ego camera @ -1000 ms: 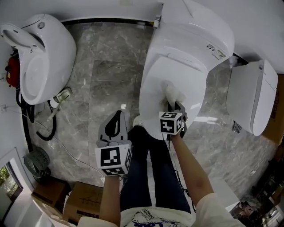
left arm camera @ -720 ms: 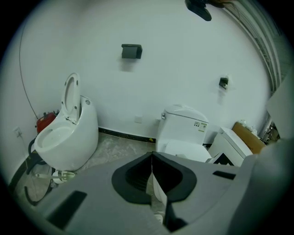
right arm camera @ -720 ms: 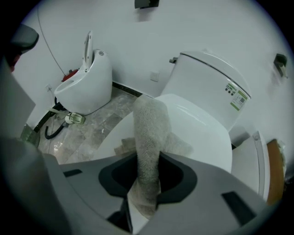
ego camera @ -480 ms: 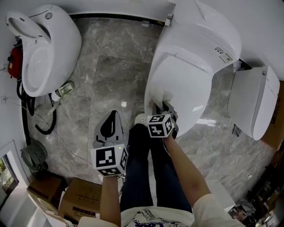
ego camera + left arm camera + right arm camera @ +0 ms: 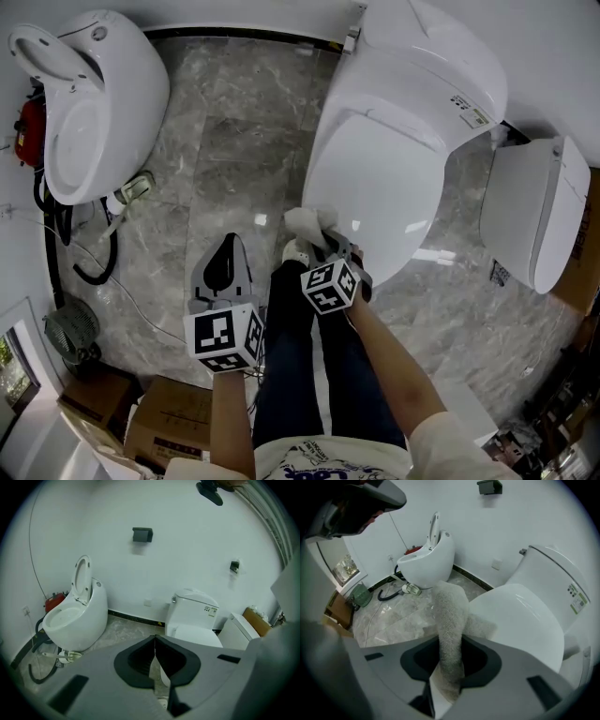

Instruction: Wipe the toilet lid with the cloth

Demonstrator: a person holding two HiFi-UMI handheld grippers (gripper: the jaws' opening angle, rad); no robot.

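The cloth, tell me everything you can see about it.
The cloth is an off-white, fuzzy, towel-like strip, bunched into a thick roll. The right gripper is shut on its lower part, and the rest stands up out of the jaws. A fold spreads sideways against the front edge of the closed white toilet lid.

Look left, along left edge of floor (image 5: 225, 159): egg-shaped toilet (image 5: 89, 112), seat raised. Red object (image 5: 28, 141) behind it, black hose (image 5: 89, 267) beside. Small fan (image 5: 73, 337) and cardboard boxes (image 5: 159, 427) near your lower-left corner. White fixture (image 5: 530, 206) at right edge.
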